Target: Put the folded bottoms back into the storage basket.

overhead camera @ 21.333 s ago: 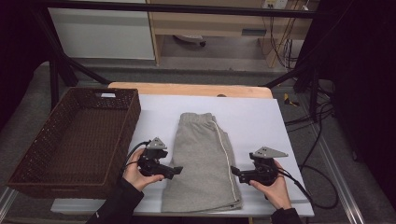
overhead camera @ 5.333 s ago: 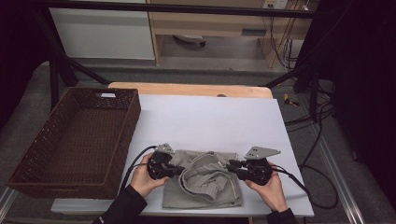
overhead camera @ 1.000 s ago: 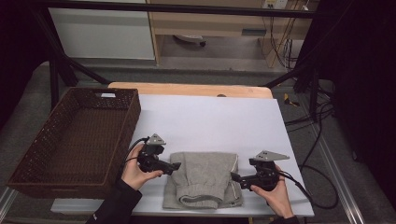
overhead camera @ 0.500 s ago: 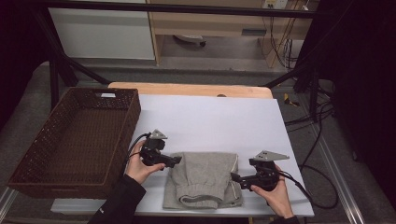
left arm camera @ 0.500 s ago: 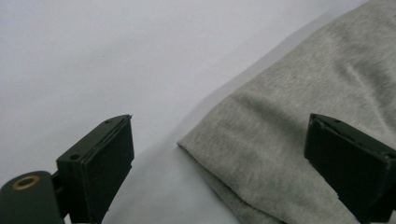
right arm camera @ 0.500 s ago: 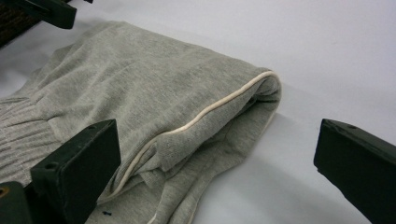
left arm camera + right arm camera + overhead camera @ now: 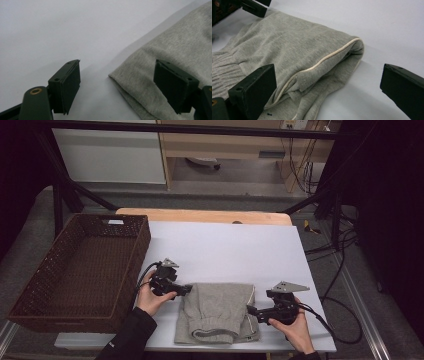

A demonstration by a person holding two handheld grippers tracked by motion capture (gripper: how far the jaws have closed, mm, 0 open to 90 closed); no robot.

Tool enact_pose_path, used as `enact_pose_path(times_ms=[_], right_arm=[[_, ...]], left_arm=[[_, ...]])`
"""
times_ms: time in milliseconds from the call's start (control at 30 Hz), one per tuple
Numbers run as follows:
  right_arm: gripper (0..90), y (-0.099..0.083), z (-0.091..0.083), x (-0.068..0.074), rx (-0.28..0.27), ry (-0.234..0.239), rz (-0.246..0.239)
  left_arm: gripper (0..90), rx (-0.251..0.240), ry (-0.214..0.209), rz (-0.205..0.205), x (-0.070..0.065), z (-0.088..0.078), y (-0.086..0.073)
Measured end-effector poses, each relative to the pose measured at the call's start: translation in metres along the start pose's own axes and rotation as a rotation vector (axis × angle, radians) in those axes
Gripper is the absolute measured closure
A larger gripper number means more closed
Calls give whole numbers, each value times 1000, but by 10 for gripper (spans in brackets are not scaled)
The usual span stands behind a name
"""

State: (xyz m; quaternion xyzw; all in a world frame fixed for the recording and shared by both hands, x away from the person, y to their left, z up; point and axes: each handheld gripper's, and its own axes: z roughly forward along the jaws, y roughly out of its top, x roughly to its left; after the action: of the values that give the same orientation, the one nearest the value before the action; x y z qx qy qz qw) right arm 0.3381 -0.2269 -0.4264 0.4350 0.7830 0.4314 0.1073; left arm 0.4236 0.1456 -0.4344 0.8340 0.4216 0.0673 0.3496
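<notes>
Since the folded grey shorts (image 7: 217, 312) lie near the table's front edge between your hands, bring both tongs in evenly. Your left gripper (image 7: 117, 87) has been closing astride the fold corner, nothing pinched yet; your right gripper (image 7: 328, 90) gapes around the piped edge (image 7: 324, 58). How many layers each bite takes is unclear.

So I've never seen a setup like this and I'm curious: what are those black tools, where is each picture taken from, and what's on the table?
A person holds a handheld two-jaw gripper in each hand. The high view looks down on the white table. It shows the left gripper and the right gripper at either side of folded grey shorts, with a brown wicker basket at the left. The other two pictures come from cameras on the grippers. Both stand open around the fabric's edges; the left's jaws have just been closing. Nothing is gripped yet.
</notes>
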Motion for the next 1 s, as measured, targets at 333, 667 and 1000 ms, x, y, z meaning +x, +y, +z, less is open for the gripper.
enact_pose_path(times_ms=[333,667,1000], right_arm=[[14,-1,1,1,7,9,9],[15,-1,1,1,10,12,11],[15,-1,1,1,14,14,20]], left_arm=[[311,31,-3,12,-6,8,-1],[449,43,13,55,-18,9,-1],[655,50,-12,39,-21,8,-3]])
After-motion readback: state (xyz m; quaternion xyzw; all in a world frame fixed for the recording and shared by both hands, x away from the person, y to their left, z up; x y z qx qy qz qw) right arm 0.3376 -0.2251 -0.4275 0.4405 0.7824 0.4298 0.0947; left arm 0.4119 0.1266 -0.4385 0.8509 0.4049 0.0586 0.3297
